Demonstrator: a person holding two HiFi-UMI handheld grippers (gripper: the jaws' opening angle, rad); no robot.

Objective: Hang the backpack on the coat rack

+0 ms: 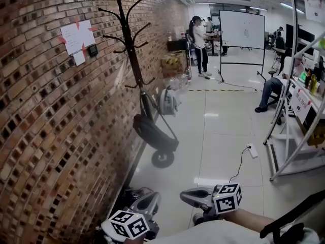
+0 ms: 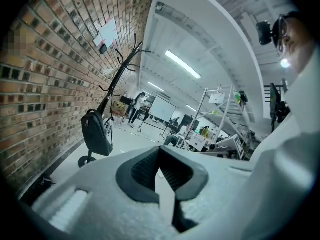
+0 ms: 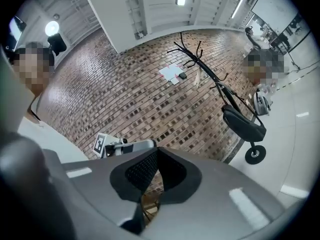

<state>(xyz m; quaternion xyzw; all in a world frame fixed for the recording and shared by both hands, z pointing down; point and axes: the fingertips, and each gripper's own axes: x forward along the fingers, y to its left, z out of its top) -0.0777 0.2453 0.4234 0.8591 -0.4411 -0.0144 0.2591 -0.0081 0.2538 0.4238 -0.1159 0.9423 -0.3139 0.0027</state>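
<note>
Noted black backpack (image 1: pixel 155 131) hung low on the coat rack (image 1: pixel 133 50), just above its round base and beside the brick wall (image 1: pixel 45 116). Found left gripper (image 1: pixel 152 198) and right gripper (image 1: pixel 189 194) side by side at the bottom of the head view, well apart from the backpack. Both aimed toward the rack, left tipped slightly down, right about level. Confirmed in each gripper view: jaws fully together, pads meeting at the tips, nothing held. Seen a forearm (image 1: pixel 249 218) behind the right gripper.
</note>
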